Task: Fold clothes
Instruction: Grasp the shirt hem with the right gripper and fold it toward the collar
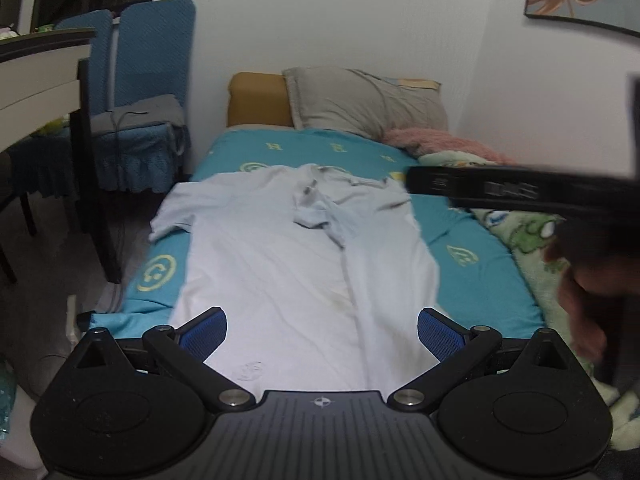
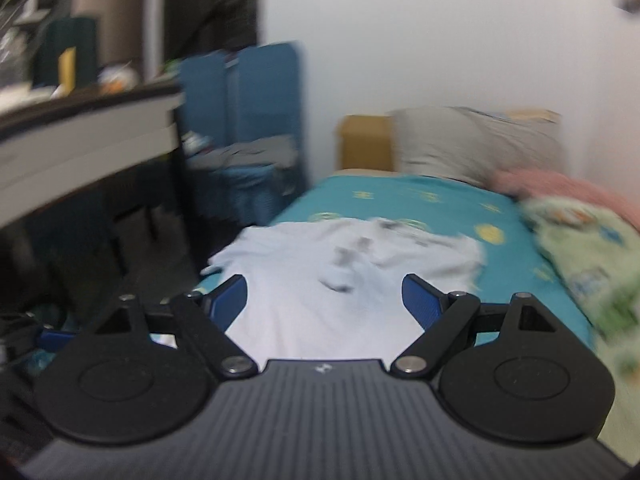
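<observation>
Shirt flat, both grippers spread.

My left gripper (image 1: 322, 332) hangs over the shirt (image 1: 288, 264) hem, nearer than the right gripper (image 2: 324, 300) (blurred); collar points far up the bed (image 1: 472, 248).

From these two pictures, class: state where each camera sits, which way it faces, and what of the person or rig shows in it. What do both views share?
Left wrist: sits on the left gripper, open, facing along the bed at the pale blue collared shirt; a blurred hand with the other black tool shows at right.
Right wrist: sits on the right gripper, open, facing the same way, blurred.
Shared: the shirt, teal patterned bedsheet, grey pillow, blue chairs.
</observation>
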Tool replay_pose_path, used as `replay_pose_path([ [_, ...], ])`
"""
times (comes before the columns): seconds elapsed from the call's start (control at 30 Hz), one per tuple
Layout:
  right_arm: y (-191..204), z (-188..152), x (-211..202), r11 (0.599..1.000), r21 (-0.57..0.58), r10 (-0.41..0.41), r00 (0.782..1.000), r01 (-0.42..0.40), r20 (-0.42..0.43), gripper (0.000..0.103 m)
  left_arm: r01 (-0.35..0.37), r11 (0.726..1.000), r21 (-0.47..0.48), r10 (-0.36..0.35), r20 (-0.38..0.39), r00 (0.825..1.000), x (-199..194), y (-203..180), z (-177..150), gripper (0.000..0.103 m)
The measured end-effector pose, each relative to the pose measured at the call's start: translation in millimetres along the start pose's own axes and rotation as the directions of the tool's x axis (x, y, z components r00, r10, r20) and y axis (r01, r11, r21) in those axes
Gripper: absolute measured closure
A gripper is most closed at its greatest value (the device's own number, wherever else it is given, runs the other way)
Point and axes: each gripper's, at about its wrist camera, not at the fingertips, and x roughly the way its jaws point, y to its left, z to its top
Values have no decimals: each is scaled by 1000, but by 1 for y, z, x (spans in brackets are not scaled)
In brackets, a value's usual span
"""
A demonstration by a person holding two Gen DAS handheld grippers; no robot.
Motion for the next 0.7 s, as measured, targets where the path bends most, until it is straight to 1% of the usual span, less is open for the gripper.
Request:
replay_pose_path([
  [0.07, 17, 14, 42, 996, -64, 52, 998, -55, -45, 17, -13, 999, -31, 12, -8, 1000, 3, 15, 3, 1],
  [0.13, 40, 24, 90, 990, -101, 91, 990, -102, -105, 17, -34, 997, -67, 32, -22, 999, 8, 34, 5, 1],
  [0.17, 51, 27, 115, 986, -118, 106, 986, -122, -129, 19, -51, 996, -78, 48, -29, 998, 10, 45, 5, 1],
  [0.2, 62, 30, 139, 981, -136, 120, 981, -142, -154, 25, -67, 993, -94, 64, -34, 997, 12, 54, 5, 1],
  [0.3, 92, 29, 195, 962, -200, 146, 968, -187, -202, 25, -110, 984, -138, 102, -62, 993, 21, 81, 2, 1],
  [0.4, 122, 25, 246, 936, -266, 165, 955, -230, -245, 25, -135, 970, -203, 119, -87, 989, 31, 104, 0, 1],
  [0.47, 142, 23, 281, 916, -307, 176, 946, -259, -274, 25, -148, 962, -228, 127, -106, 986, 40, 111, -2, 1],
  [0.53, 161, 20, 315, 892, -347, 184, 935, -288, -303, 33, -154, 964, -217, 130, -124, 984, 49, 113, -3, 1],
  [0.6, 181, 18, 349, 866, -385, 191, 924, -318, -332, 36, -147, 965, -218, 118, -138, 983, 57, 114, -4, 1],
  [0.67, 193, 12, 368, 837, -433, 183, 918, -333, -352, 37, -132, 965, -228, 100, -147, 984, 64, 115, -5, 1],
  [0.7, 197, 9, 373, 826, -457, 168, 918, -330, -360, 39, -130, 964, -231, 97, -149, 984, 66, 112, -5, 1],
])
